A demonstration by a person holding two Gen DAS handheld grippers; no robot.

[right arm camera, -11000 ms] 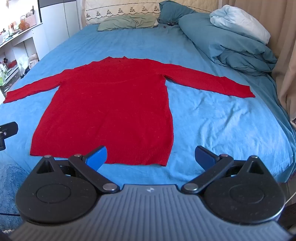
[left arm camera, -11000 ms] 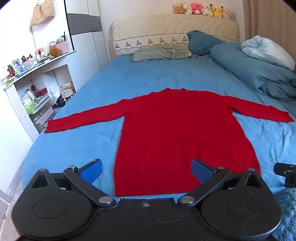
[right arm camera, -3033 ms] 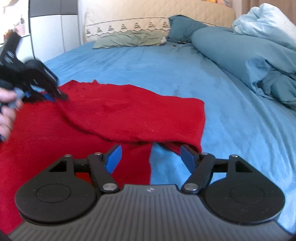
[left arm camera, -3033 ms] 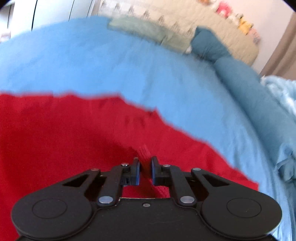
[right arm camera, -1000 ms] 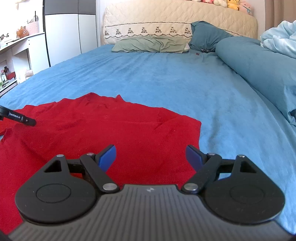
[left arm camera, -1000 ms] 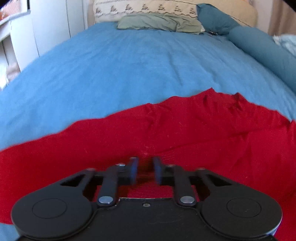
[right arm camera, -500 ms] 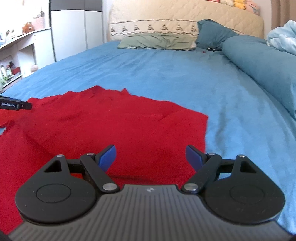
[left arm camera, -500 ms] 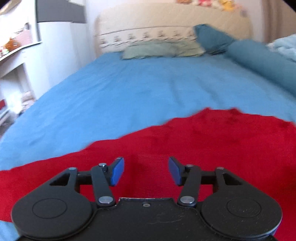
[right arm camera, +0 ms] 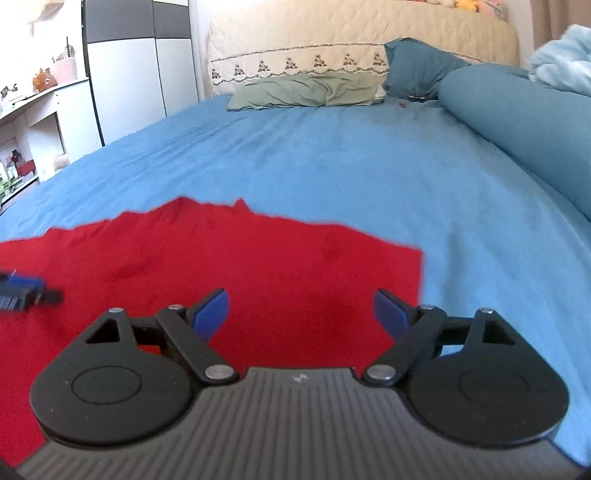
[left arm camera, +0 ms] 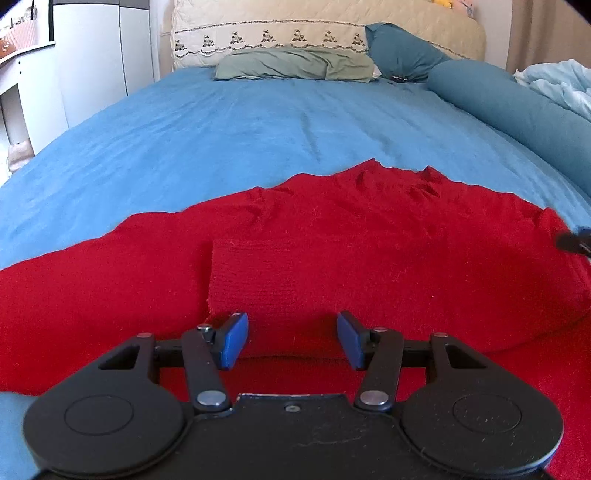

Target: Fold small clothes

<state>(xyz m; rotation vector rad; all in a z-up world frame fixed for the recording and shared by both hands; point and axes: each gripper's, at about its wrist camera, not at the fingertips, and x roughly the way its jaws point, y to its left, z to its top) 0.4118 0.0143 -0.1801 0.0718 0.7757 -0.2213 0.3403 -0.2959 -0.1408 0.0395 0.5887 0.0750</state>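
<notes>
A red knit sweater [left arm camera: 332, 251] lies on the blue bed sheet [left arm camera: 258, 129]. Its right sleeve is folded across the body, and the sleeve cuff [left arm camera: 258, 273] lies flat just ahead of my left gripper [left arm camera: 291, 339], which is open and empty above the sweater. In the right wrist view the sweater [right arm camera: 258, 266] has a straight folded edge on its right side. My right gripper [right arm camera: 301, 314] is open and empty over that right part. The tip of the other gripper shows at the left edge [right arm camera: 22, 291].
Green pillows [left arm camera: 291, 64] and a teal pillow [left arm camera: 399, 51] lie at the cream headboard [left arm camera: 325, 29]. A rolled teal duvet [right arm camera: 524, 122] runs along the bed's right side. White cabinets [right arm camera: 129, 74] and shelves [right arm camera: 33, 110] stand left of the bed.
My left gripper has opened and let go of the sleeve cuff, which now lies flat on the sweater's body. My right gripper stayed open and shifted slightly over the sweater's right edge.
</notes>
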